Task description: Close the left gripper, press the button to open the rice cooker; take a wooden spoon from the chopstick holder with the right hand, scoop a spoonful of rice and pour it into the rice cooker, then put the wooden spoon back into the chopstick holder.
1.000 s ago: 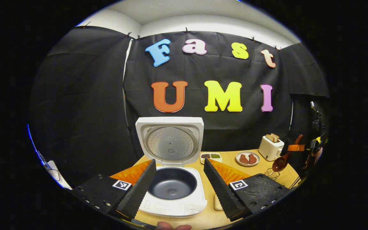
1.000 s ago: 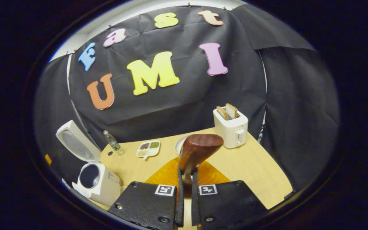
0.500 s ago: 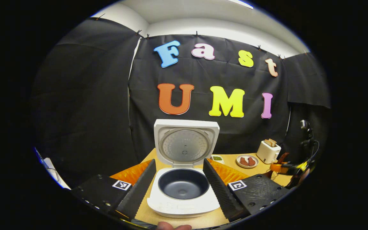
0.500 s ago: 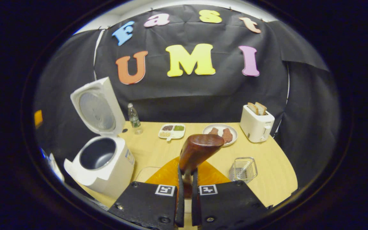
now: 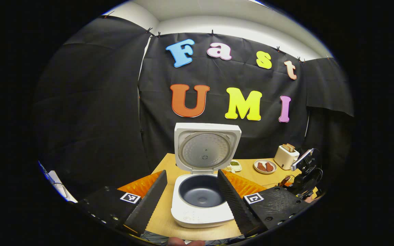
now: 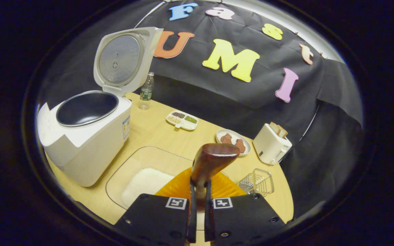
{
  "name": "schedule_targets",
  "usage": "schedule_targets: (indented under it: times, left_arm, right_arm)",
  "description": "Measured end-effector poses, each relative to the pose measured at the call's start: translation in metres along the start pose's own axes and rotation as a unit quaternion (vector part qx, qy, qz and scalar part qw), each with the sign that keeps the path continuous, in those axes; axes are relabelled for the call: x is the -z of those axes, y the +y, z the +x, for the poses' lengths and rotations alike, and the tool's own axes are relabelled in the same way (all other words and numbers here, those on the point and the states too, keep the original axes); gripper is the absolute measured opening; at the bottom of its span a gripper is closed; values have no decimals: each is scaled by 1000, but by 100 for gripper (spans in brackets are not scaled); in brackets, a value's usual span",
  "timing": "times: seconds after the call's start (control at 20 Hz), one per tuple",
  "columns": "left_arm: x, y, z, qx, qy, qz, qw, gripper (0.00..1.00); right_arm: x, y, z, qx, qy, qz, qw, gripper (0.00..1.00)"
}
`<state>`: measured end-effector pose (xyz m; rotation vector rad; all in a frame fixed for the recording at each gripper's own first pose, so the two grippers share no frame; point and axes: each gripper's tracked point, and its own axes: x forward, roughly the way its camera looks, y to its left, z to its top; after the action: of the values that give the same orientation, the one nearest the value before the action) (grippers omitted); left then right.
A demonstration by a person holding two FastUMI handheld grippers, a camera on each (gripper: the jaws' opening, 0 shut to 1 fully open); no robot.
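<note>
The white rice cooker (image 5: 202, 212) (image 6: 84, 136) stands with its lid (image 5: 206, 150) raised and its dark inner pot bare. My left gripper (image 5: 192, 172) is open, with its fingers framing the cooker from a short way in front. In the right gripper view my right gripper (image 6: 199, 186) is shut on the handle of the wooden spoon (image 6: 214, 160), whose bowl sticks up ahead of the fingers. Just below and left of the spoon sits a clear container of white rice (image 6: 145, 181). The wire chopstick holder (image 6: 257, 181) stands to the right. The right gripper (image 5: 303, 174) also shows at the far right.
On the wooden table (image 6: 156, 133) stand a white toaster (image 6: 270, 145) with bread, a plate of meat (image 6: 233, 140), a divided dish (image 6: 182, 120) and a small bottle (image 6: 145, 90). The toaster (image 5: 286, 155) and the plate (image 5: 264, 166) lie right of the cooker.
My right gripper has carried the spoon left and tipped downward, bringing the rice container and the cooker close. The cooker has slid right in the left gripper view.
</note>
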<state>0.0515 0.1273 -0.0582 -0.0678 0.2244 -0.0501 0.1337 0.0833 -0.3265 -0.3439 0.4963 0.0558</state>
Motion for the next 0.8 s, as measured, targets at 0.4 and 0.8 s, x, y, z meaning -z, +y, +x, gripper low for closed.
schedule_targets:
  times: [0.4,0.8]
  left_arm:
    - [4,5,-8,-31,-4,-13,999,94]
    - [6,-12,-15,-37,1,-5,999,95]
  right_arm:
    - [-7,51,-2,-117,34,209,970,14]
    - [2,31,1,-174,78,453,871,14]
